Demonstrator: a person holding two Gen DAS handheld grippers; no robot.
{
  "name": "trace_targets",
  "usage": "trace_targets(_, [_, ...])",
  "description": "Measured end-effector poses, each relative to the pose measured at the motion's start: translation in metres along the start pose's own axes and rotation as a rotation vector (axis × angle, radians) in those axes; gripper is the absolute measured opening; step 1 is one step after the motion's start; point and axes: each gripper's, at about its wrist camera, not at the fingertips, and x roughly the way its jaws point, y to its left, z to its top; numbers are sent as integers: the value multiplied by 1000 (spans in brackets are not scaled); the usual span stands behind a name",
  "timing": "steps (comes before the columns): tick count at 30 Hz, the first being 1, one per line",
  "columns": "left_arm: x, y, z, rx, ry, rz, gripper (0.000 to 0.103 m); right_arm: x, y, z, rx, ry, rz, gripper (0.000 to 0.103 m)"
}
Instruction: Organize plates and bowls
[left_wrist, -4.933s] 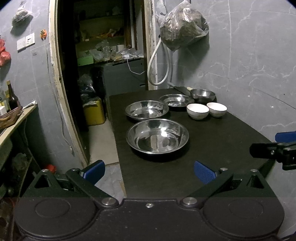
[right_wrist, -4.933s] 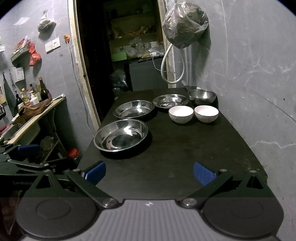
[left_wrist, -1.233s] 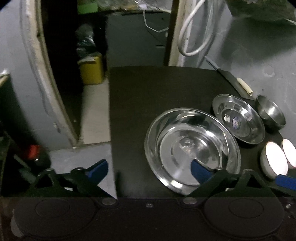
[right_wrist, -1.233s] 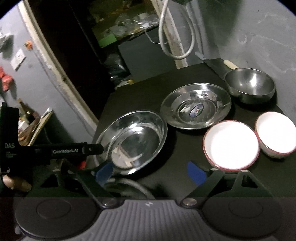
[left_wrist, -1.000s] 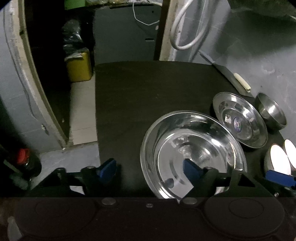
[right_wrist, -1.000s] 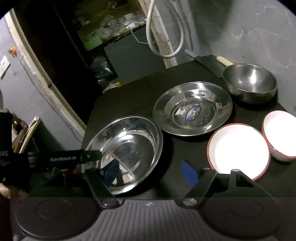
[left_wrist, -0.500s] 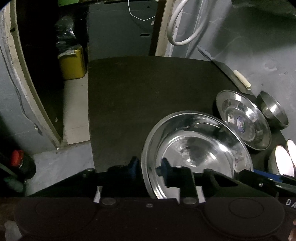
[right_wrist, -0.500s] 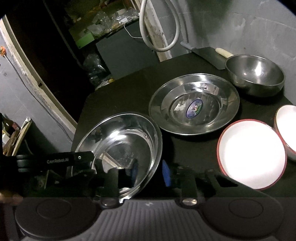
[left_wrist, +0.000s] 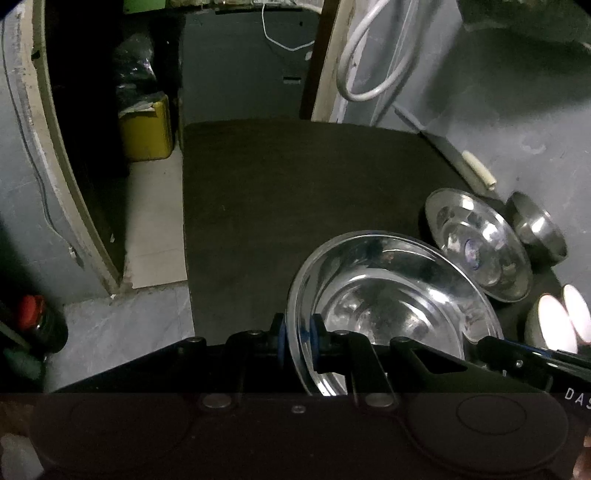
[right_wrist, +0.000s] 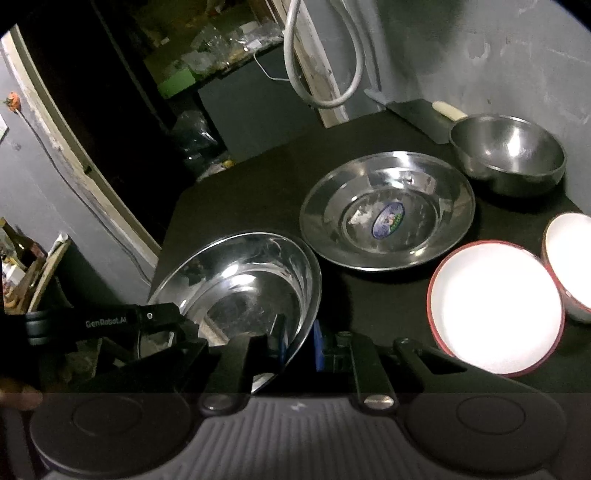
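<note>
A deep steel plate (left_wrist: 388, 295) (right_wrist: 236, 288) stands at the near left of the black table (left_wrist: 295, 177). My left gripper (left_wrist: 297, 334) has its blue pads on either side of the plate's left rim, the jaws still closing onto it. At the plate's right rim, my right gripper (right_wrist: 299, 341) is shut. Behind lie a steel plate with a sticker (right_wrist: 388, 210) (left_wrist: 476, 247) and a steel bowl (right_wrist: 508, 155). Two white bowls (right_wrist: 495, 310) (right_wrist: 569, 266) sit at the right.
A cleaver with a pale handle (right_wrist: 417, 110) lies along the grey wall. A white hose (right_wrist: 325, 74) hangs by the doorway. The table's left edge (left_wrist: 188, 258) drops to the floor, where a yellow container (left_wrist: 147, 129) and a red-capped bottle (left_wrist: 33, 321) stand.
Both grippers stood open beside the deep steel plate a second ago. Each has since closed on its side of the rim. The hands themselves barely moved.
</note>
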Motion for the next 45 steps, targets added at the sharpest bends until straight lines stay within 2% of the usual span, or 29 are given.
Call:
trace_targets(10, [-44, -17, -13, 9, -69, -4, 14, -38, -3, -3, -46, -30, 53, 16])
trace_targets(18, [-81, -34, -43, 39, -68, 13, 14, -76, -8, -20, -106, -1, 116, 17])
trace_targets(33, [-116, -48, -102, 95, 19, 77, 16, -105, -12, -59, -180, 110, 173, 19])
trace_targets(45, [-119, -59, -114, 134, 65, 112, 20, -108, -9, -69, -223, 149, 158, 21])
